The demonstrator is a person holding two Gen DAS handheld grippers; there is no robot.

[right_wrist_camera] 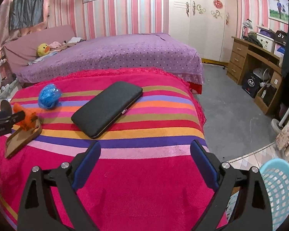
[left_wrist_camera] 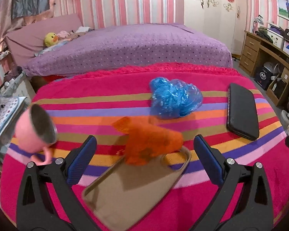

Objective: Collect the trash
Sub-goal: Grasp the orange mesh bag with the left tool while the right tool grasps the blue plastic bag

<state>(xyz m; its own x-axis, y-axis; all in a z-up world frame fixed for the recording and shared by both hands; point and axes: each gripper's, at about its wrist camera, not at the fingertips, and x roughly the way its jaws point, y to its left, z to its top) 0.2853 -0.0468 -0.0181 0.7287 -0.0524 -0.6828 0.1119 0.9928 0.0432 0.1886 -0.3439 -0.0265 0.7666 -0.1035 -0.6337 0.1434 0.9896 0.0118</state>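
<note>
A crumpled orange wrapper (left_wrist_camera: pixel 150 142) lies on the end of a tan phone case (left_wrist_camera: pixel 133 188) on the striped pink blanket (left_wrist_camera: pixel 109 88). My left gripper (left_wrist_camera: pixel 143 157) is open, its blue pads either side of the wrapper and not touching it. Beyond it sits a crumpled blue plastic bag (left_wrist_camera: pixel 173 98). In the right wrist view the orange wrapper (right_wrist_camera: pixel 27 119) and blue bag (right_wrist_camera: pixel 49 95) are at the left, with the left gripper's finger beside the wrapper. My right gripper (right_wrist_camera: pixel 145 163) is open over bare blanket with nothing between its fingers.
A pink metal-lined cup (left_wrist_camera: pixel 35 129) lies tipped at the left. A black wallet (right_wrist_camera: pixel 107 108) rests mid-blanket. A light blue mesh basket (right_wrist_camera: pixel 279 192) stands on the floor at the right. A purple bed (right_wrist_camera: pixel 115 55) and a wooden desk (right_wrist_camera: pixel 256 61) are behind.
</note>
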